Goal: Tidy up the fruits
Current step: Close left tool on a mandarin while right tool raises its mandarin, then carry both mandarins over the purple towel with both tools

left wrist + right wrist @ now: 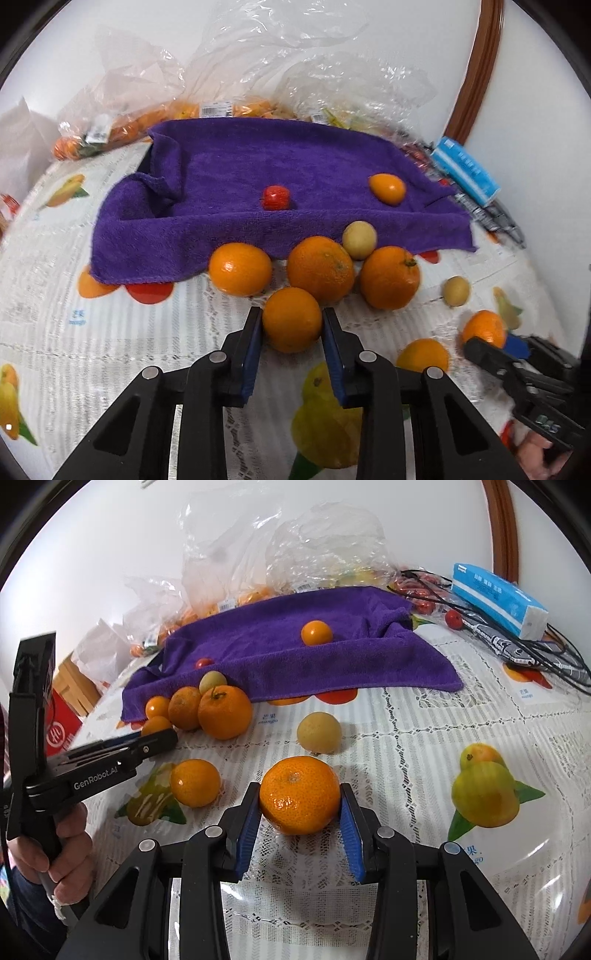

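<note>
Step in hand: both grippers are at the grasp stage, each on one fruit; transfer not yet begun
Left gripper [291,321]: fingers clenched on a small orange [291,319], blue pads touching both its sides; the fruit sits low centre of the left wrist view, on the counter [110,332]
Right gripper [299,801]: fingers grasping a mandarin [299,799], pads against its flanks, low centre of the right wrist view; whether it rests on the counter or is raised cannot be told
Purple towel [258,166]: spread across the middle of the frame; carries a small red fruit [276,197] and a small orange fruit [387,189], well apart
Loose fruit: three larger oranges and a pale yellow fruit [359,240] clustered at the towel's near edge, just beyond the left gripper; another pale fruit [319,732] just above the mandarin
Background: clear plastic bags [258,55] of fruit behind the towel; blue tissue pack [498,600] upper right
Next move, judged: lift each fruit clear, carry it over the towel, set it down beside like fruit
Risk, judged: round fruit may roll off the sloped towel; the left gripper's lift path passes close to the cluster
</note>
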Motion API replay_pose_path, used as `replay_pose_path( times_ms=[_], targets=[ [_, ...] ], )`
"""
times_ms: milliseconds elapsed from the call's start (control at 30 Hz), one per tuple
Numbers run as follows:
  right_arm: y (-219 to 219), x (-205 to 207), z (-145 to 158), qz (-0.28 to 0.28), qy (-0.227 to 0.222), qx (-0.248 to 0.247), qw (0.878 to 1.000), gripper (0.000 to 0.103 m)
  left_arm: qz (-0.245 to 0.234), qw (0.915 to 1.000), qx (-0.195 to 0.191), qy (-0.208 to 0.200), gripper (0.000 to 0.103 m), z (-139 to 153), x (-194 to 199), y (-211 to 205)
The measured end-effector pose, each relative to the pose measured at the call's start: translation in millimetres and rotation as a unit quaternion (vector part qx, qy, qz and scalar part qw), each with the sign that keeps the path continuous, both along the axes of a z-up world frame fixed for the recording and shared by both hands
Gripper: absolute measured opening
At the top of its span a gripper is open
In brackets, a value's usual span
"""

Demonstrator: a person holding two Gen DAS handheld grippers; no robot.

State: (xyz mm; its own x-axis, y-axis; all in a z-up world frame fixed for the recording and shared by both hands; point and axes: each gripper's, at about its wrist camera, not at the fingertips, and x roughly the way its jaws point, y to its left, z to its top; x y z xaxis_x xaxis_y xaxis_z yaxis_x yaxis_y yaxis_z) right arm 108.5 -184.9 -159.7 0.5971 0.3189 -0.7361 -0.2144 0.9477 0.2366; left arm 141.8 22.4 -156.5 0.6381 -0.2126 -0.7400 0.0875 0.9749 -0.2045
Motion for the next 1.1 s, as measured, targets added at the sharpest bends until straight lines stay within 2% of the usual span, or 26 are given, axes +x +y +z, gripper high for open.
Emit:
replay_pose_path(
  times_ms=[133, 233, 533, 700, 767, 900, 1100],
  targets=[
    [7, -1, 1, 0.0, -0.005, -0.023, 1.0, 0.041, -0.006, 0.9979, -0.058, -0.028, 0.03, 4, -10, 14],
    [5, -2, 3, 0.001, -0.012, -0.017, 1.0, 0.041, -0.005, 0.9969, -0.069, -0.038, 0.03, 6, -13, 16],
    [-6, -9, 10, -0.011, -0.034, 0.013, 0.999, 0.041, -0.019, 0.9954, -0.063, -0.07, 0.03, 14, -24, 10],
    [-9, -6, 12, -0.029, -0.034, 0.018, 0.999, 0.041, -0.001, 0.9952, -0.043, -0.088, 0.03, 23, -30, 10],
    [-7, -4, 20, -0.021, -0.04, 0.021, 0.999, 0.041, 0.003, 0.995, -0.044, -0.09, 0.03, 27, -33, 13],
    [1, 0, 45, -0.011, -0.078, 0.008, 0.997, 0.041, 0.002, 0.9918, -0.069, -0.108, 0.03, 47, -41, 24],
    [14, 15, 85, 0.007, -0.13, 0.004, 0.991, 0.041, 0.031, 0.9902, -0.04, -0.13, 0.03, 76, -25, 34]
  ],
)
